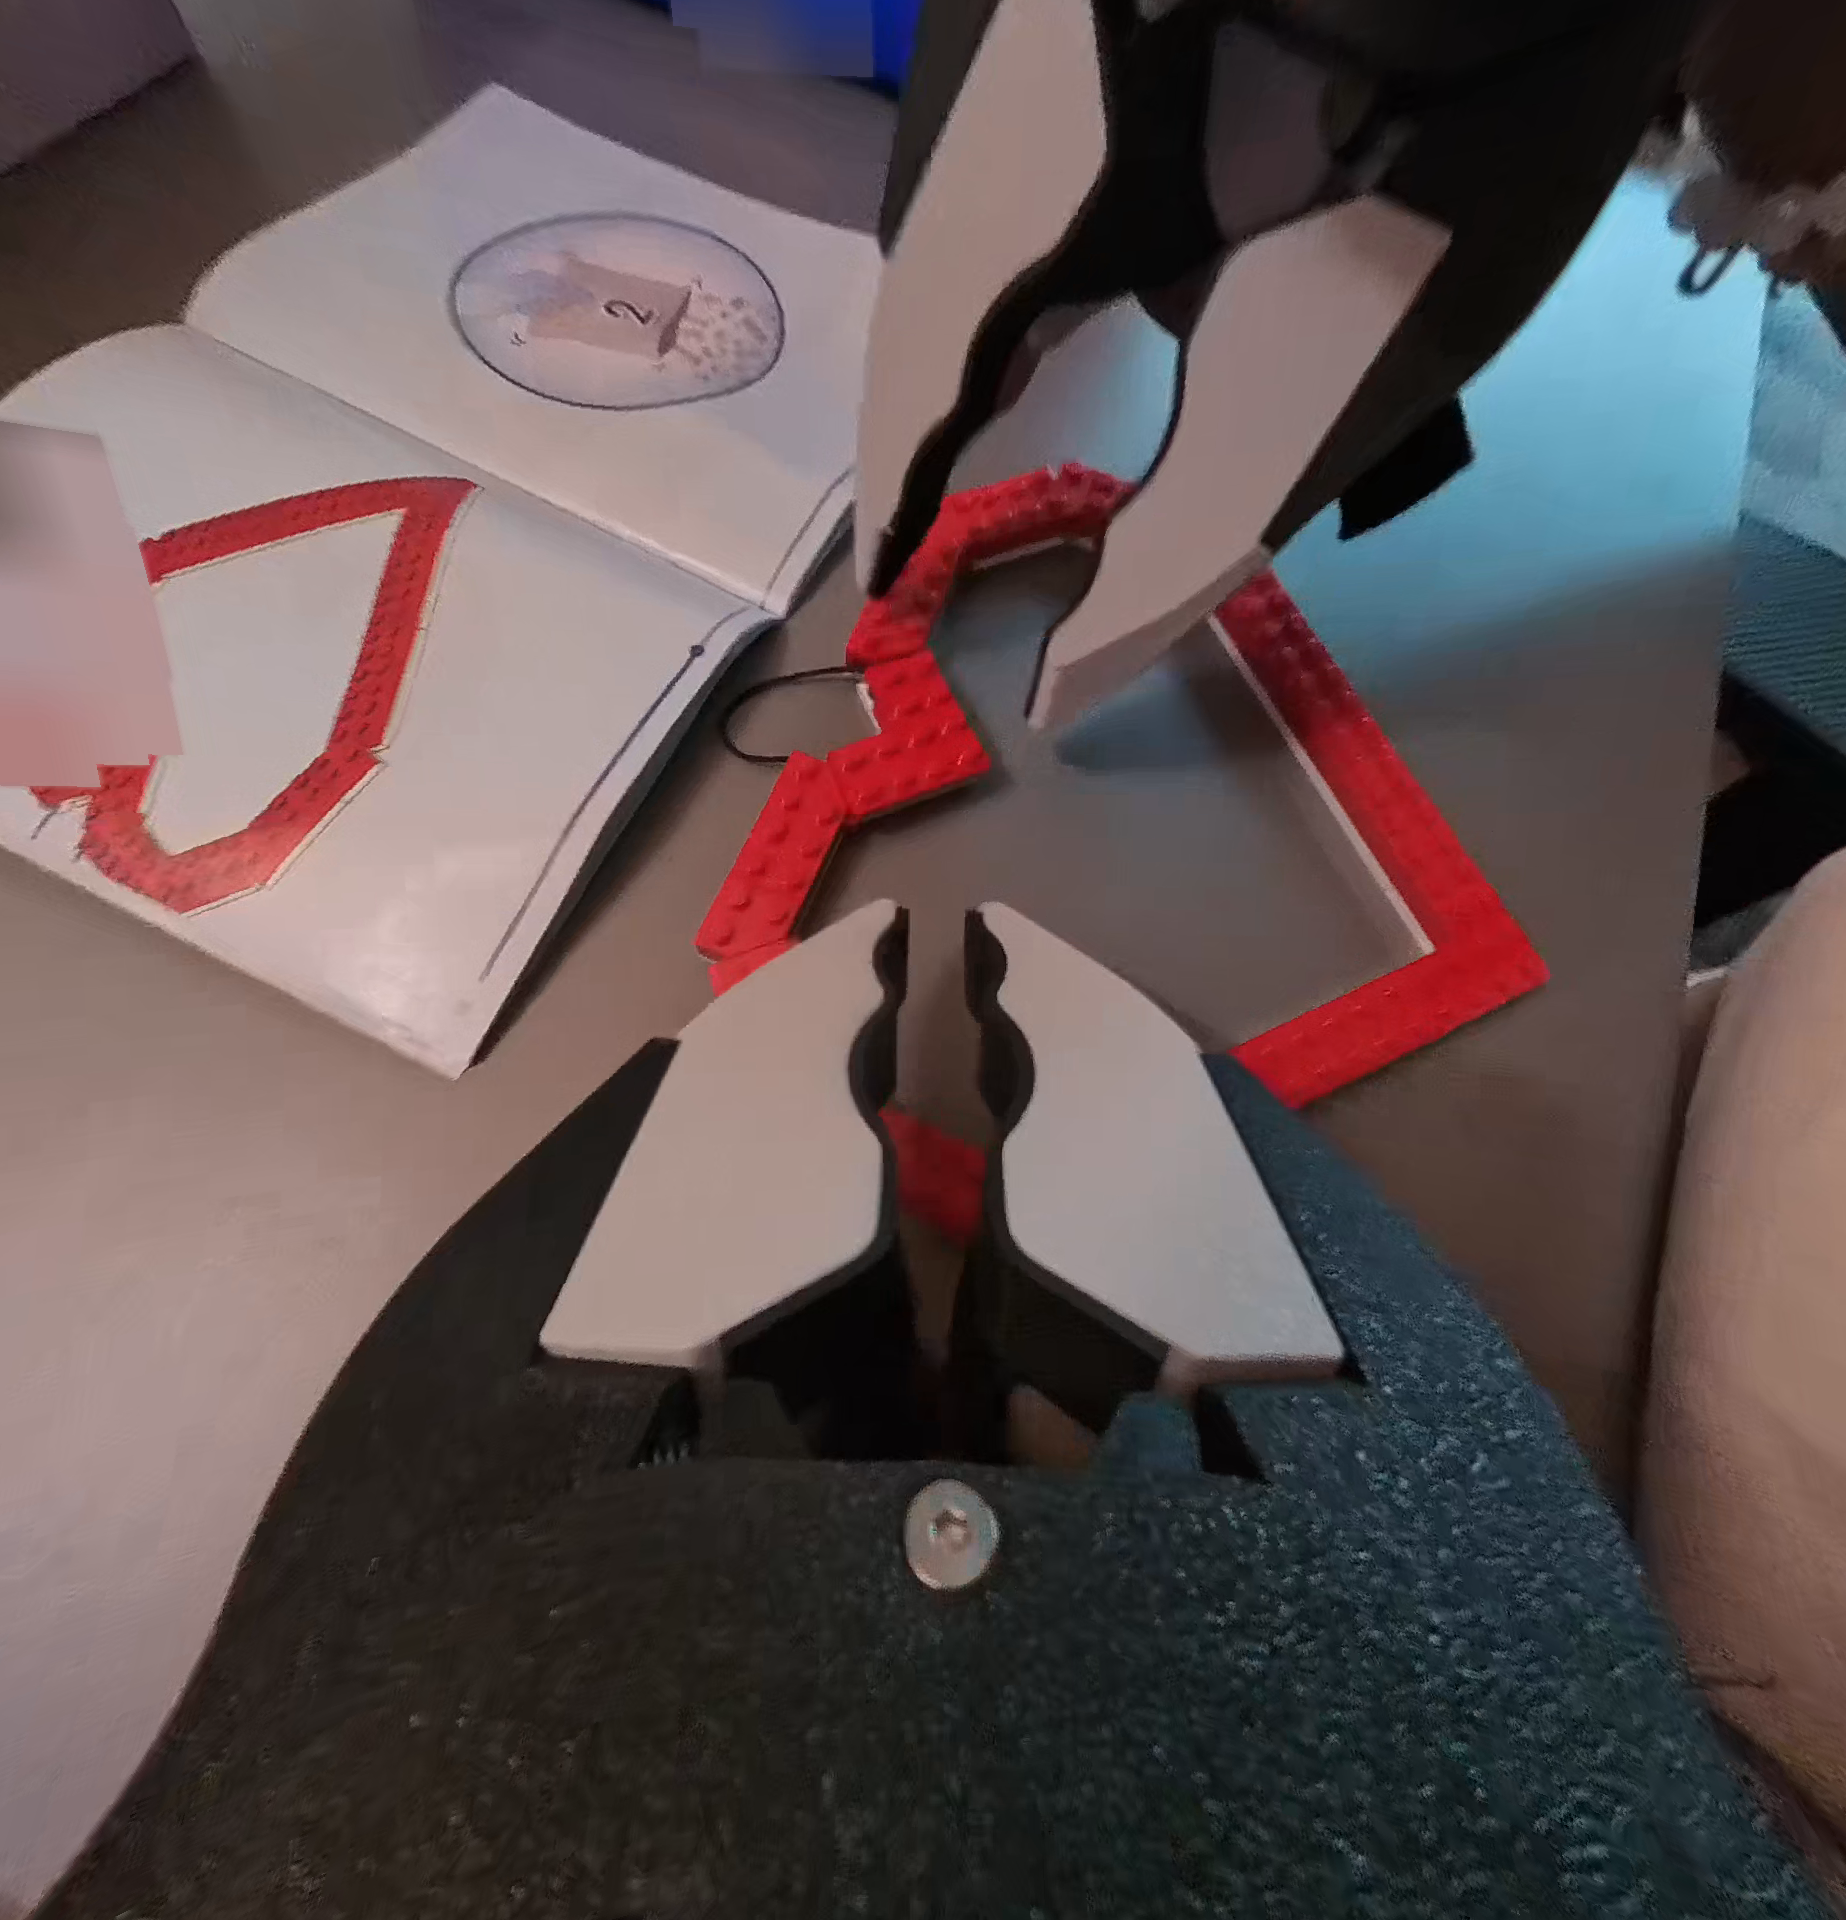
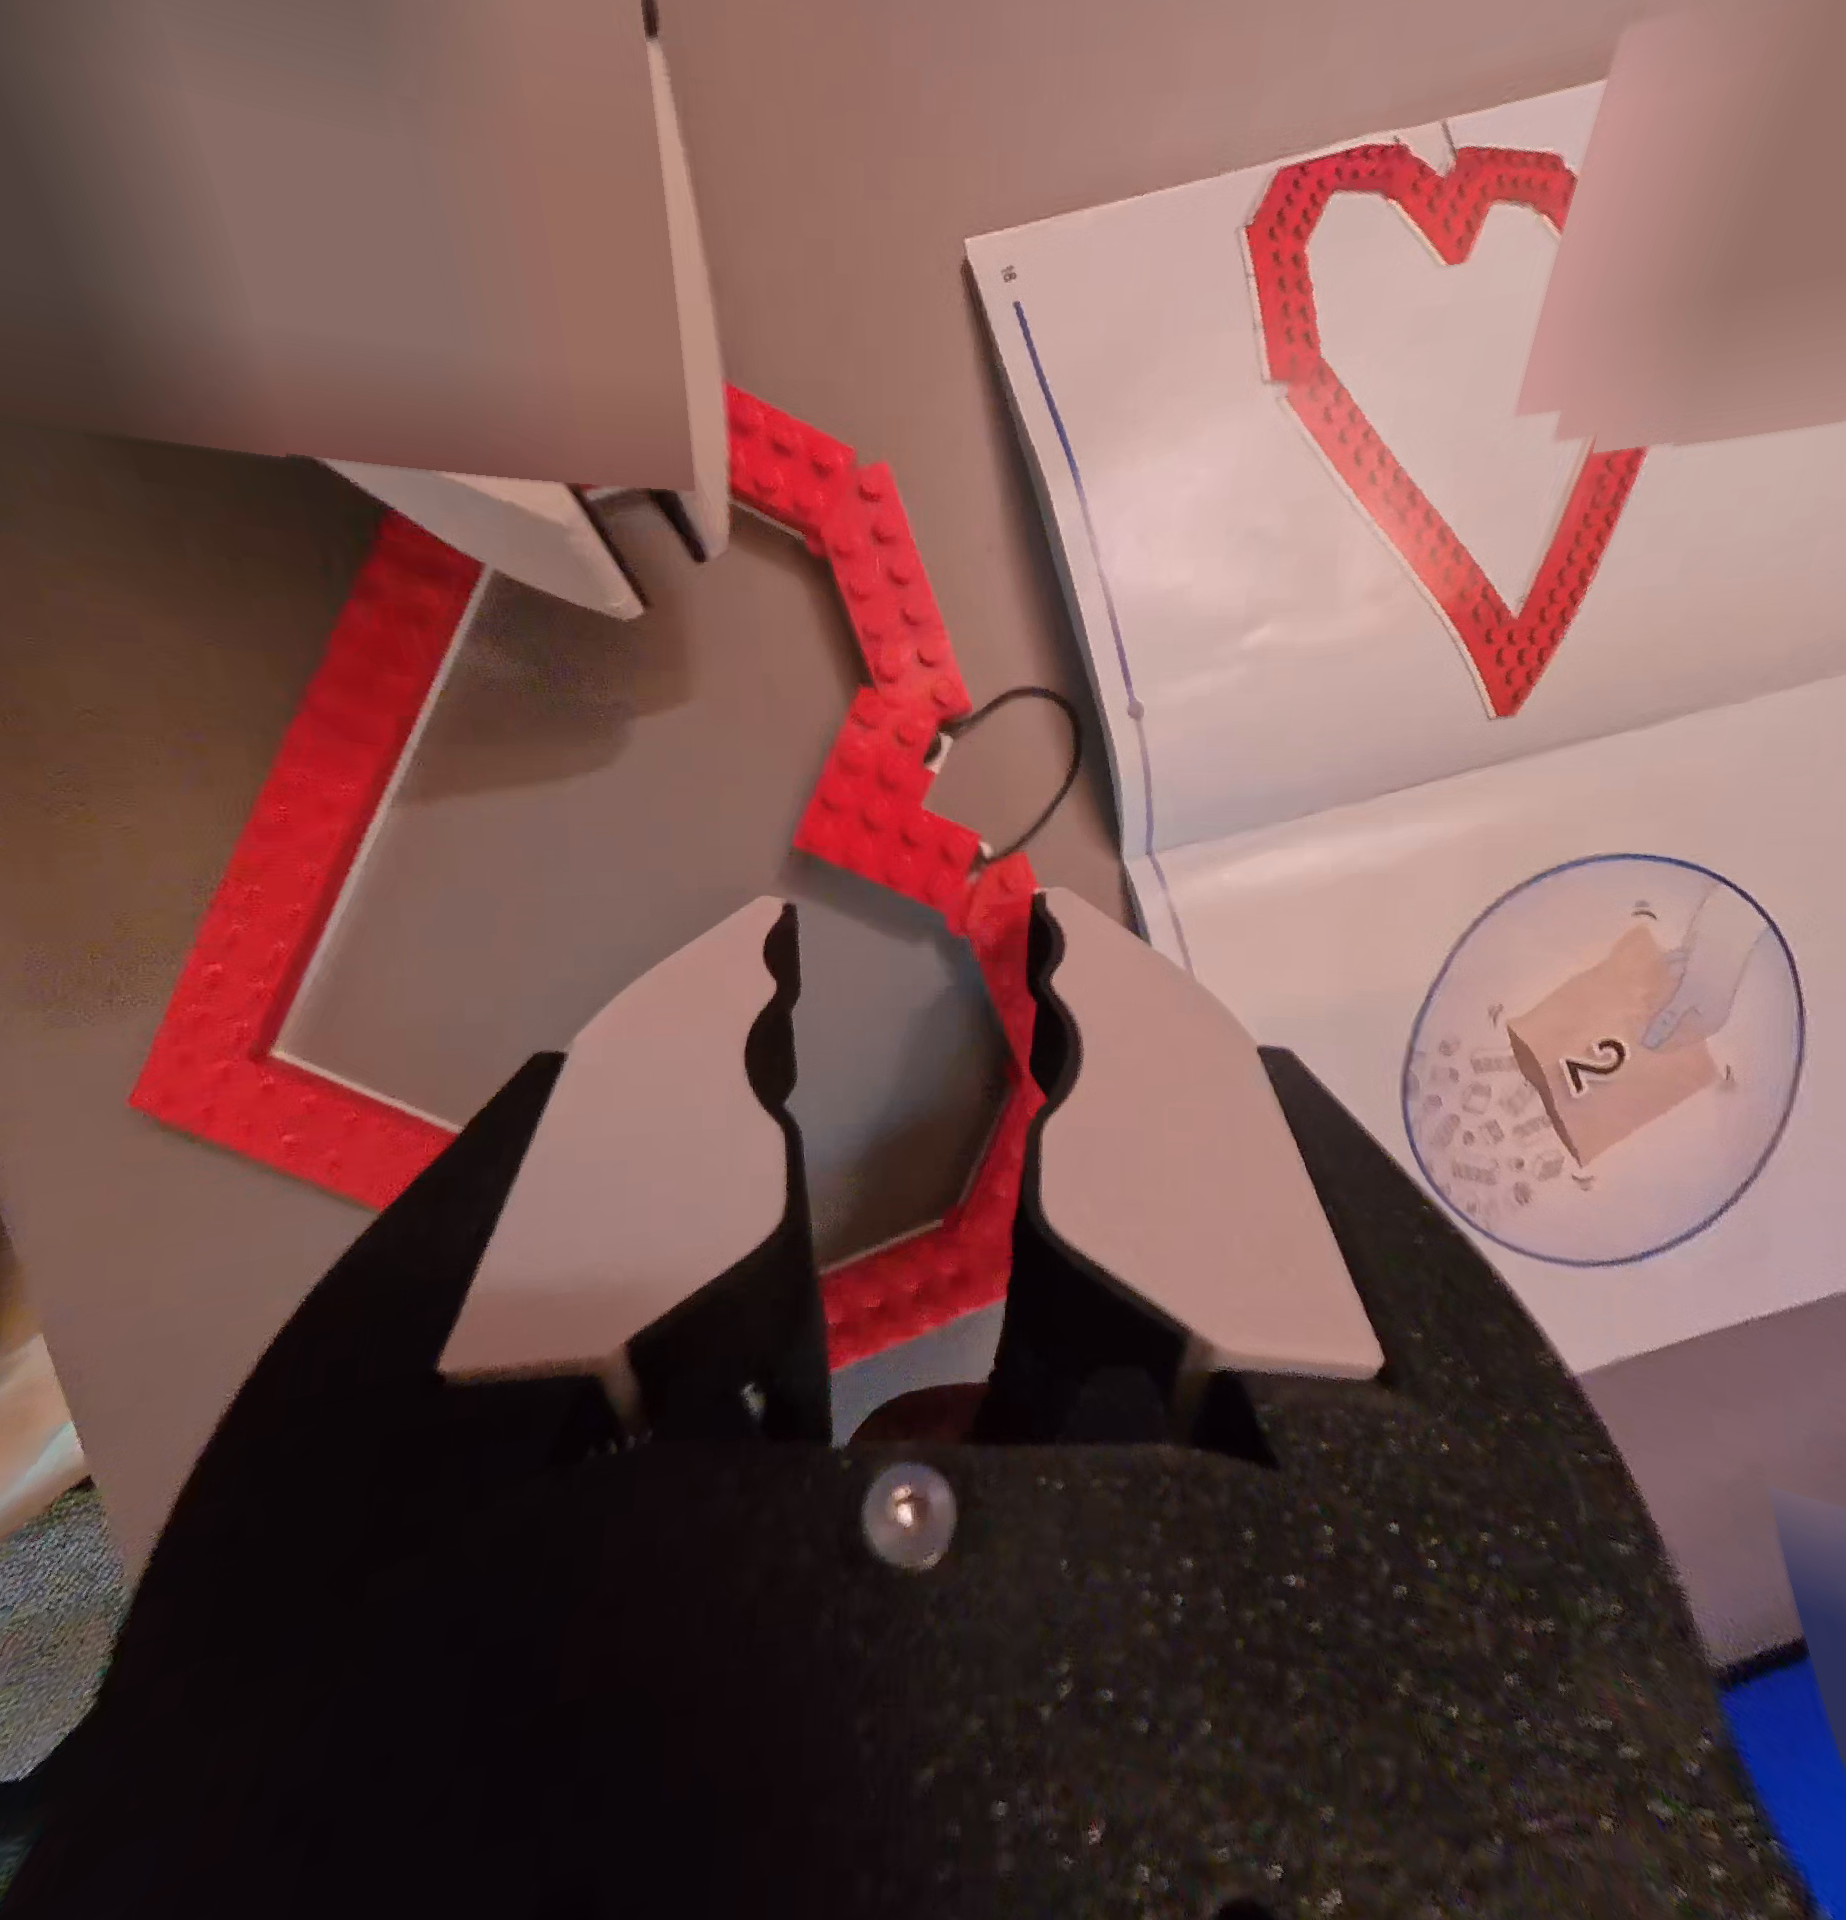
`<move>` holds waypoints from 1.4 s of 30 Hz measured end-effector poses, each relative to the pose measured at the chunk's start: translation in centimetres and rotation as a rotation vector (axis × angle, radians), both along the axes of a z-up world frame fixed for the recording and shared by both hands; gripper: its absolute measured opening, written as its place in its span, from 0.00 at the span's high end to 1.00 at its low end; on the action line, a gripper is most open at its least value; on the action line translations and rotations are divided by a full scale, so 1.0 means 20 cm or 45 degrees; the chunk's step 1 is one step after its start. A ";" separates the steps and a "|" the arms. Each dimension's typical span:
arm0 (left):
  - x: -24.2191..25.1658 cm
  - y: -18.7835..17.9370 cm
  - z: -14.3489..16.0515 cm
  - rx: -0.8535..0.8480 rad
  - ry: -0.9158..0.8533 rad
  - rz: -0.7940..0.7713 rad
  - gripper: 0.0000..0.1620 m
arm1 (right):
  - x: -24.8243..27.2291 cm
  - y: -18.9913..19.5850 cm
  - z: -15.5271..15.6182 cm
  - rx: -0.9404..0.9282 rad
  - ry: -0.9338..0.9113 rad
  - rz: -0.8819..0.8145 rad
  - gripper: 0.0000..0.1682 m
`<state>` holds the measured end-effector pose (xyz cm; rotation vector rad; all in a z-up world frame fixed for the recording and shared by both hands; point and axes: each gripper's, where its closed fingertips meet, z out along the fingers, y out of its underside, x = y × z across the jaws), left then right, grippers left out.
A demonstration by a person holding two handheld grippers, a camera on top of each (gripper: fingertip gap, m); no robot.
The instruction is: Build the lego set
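Grey table (image 1: 1158,831): red heart frame (image 1: 1397,790), booklet (image 1: 545,582); both hand-held grippers slightly parted, empty.

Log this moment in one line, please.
left gripper: nearly shut, empty | right gripper: open over red heart frame | instruction booklet: open beside

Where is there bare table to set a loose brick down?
The brown table is bare inside the red brick heart frame, though both grippers hover at its rim. More bare table lies near the left gripper's side of the open white instruction booklet. Crowded: the gap between frame and booklet, holding a black cord loop.
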<state>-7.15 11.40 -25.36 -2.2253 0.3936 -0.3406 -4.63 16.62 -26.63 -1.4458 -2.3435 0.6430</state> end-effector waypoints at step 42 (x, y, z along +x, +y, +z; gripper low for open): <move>0.01 0.22 -0.06 -0.034 0.300 -0.023 1.00 | -0.06 0.02 -0.01 -0.179 0.122 -0.146 1.00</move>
